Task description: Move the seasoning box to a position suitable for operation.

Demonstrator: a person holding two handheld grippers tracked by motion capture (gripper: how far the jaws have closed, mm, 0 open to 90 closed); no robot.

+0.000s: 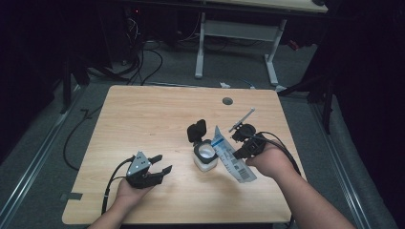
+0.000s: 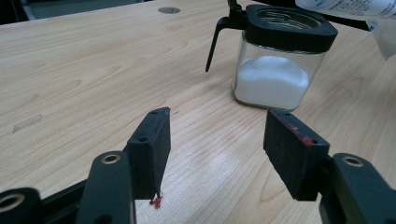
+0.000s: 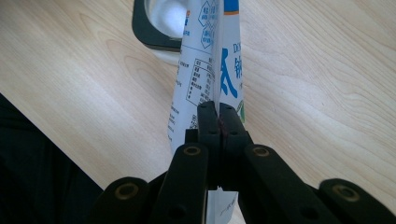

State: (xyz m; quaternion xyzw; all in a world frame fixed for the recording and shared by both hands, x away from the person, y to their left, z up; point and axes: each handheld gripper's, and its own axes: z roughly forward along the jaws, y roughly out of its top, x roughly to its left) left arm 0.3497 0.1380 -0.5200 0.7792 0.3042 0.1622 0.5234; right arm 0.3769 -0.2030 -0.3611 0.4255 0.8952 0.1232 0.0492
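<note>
Black jaws of the right gripper [image 3: 219, 121] are pressed flat together on a white-and-blue printed pouch [image 3: 205, 70], pinching it at one end while its other end tilts over the open mouth of a small glass jar [image 1: 205, 157]. In the high view the pouch [image 1: 231, 157] lies at about nine o'clock from the right gripper [image 1: 246, 150], touching the jar's rim. The left gripper [image 1: 160, 164] rests at eight o'clock from the jar, its jaws wide apart with nothing between them.

The jar [image 2: 275, 74] is clear and square with a black collar, its lid [image 1: 197, 130] flipped up, white granules filling the bottom. Since nothing steadies it, the leaning pouch could probably nudge or tip it, and a poorly aimed pour would spill onto the wooden table [image 1: 143, 119].
</note>
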